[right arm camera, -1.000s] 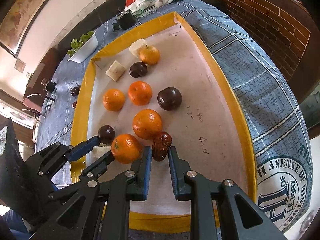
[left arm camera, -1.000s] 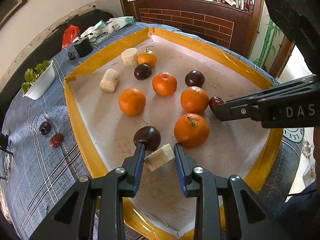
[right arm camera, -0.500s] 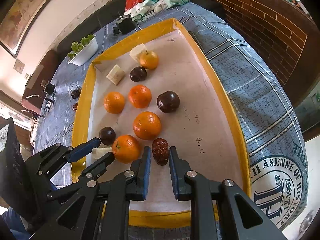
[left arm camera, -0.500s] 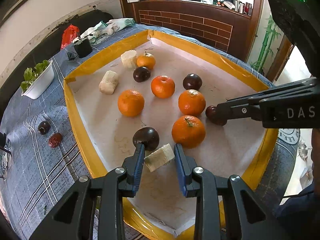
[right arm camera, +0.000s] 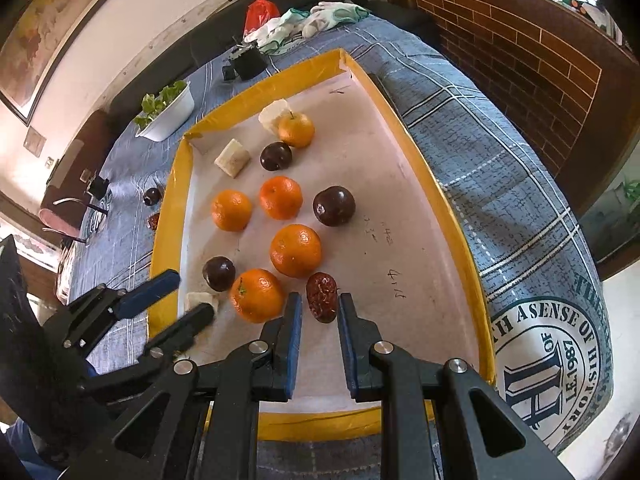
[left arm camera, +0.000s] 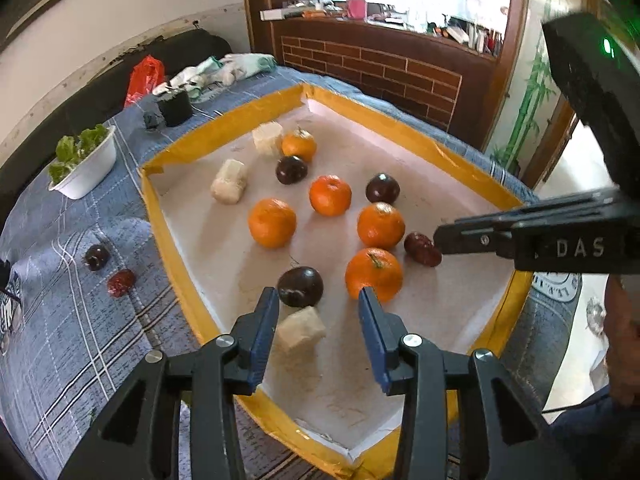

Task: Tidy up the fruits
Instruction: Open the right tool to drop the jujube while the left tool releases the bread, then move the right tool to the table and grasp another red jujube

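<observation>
Five oranges (left arm camera: 272,223), four dark plums (left arm camera: 300,286), three pale chunks (left arm camera: 301,329), two red dates (left arm camera: 422,249).

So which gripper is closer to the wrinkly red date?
Right. The right gripper has its jaws on both sides of the red date. The left gripper is farther off, around the pale banana chunk.

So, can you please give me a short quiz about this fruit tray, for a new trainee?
1. How many dark plums lie inside the tray?
2. What is the right claw shut on? A: an orange. B: a red date. C: a pale chunk.
3. True or false: no fruit lies outside the tray.

Key: 1: three. 2: B. 3: false, a plum and another date lie on the cloth.
</observation>
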Motion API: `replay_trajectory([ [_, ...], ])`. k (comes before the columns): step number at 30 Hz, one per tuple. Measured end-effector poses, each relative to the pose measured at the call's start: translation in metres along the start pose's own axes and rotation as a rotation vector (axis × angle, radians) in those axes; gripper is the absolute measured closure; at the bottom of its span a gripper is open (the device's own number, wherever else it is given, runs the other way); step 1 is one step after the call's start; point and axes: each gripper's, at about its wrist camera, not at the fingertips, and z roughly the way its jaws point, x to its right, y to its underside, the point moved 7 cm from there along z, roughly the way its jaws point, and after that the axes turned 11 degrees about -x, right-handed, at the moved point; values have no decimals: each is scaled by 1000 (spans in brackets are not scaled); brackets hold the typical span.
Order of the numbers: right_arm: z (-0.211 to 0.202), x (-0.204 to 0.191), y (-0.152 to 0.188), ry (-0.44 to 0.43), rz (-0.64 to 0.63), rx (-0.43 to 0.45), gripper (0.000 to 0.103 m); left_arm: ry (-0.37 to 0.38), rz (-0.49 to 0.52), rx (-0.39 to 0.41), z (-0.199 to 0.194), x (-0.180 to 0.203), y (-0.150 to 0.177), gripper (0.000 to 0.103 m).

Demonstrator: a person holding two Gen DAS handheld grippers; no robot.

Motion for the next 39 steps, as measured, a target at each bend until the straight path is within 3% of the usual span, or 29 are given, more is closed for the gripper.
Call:
replay_trajectory([
  [11,0,-30,6,4,-42,12,83,-28,-103,43,-24,-42,13,63],
  [20,2,-68,7,1,-97,20,77,-61,-197,41,-35,-84,46,63],
  [33,22,-166,-15,-107,-237,-49,74,-103,-350,14,-45,-145,107,63],
  [39,47,-206,-43,-148,-242,-85,64,-123,-382,-1,-52,-169,133,63],
])
